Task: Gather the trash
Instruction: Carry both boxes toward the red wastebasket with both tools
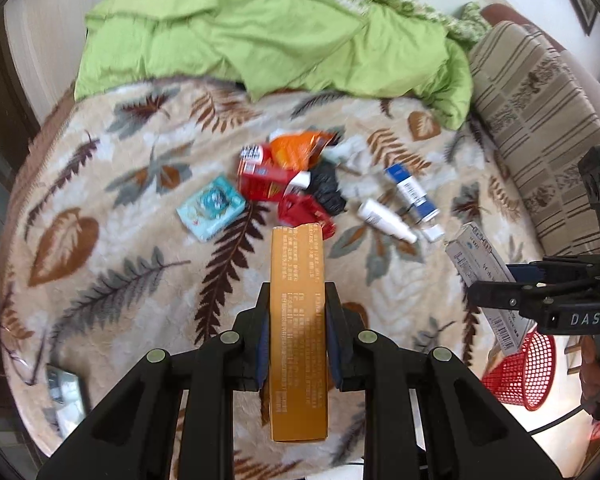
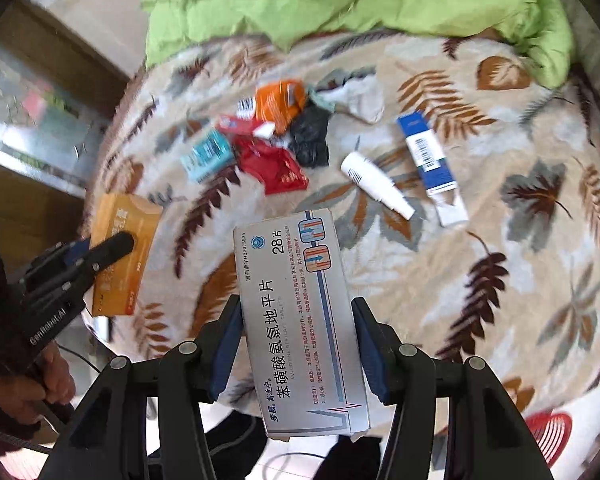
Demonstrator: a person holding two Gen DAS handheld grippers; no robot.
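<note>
My left gripper is shut on a long orange carton, held edge-on above the leaf-patterned blanket. My right gripper is shut on a silver-white tablet box, its pads pressing both long sides. Each gripper shows in the other's view: the right gripper with the tablet box, and the left gripper with the orange carton. On the blanket lies a trash pile: orange wrapper, red packets, black bag, teal pack, white tube, blue-white box.
A red mesh basket stands on the floor beyond the bed's near right edge, its rim also showing low right in the right wrist view. A green quilt covers the far bed. A striped cushion lies right. A person's hand grips the left handle.
</note>
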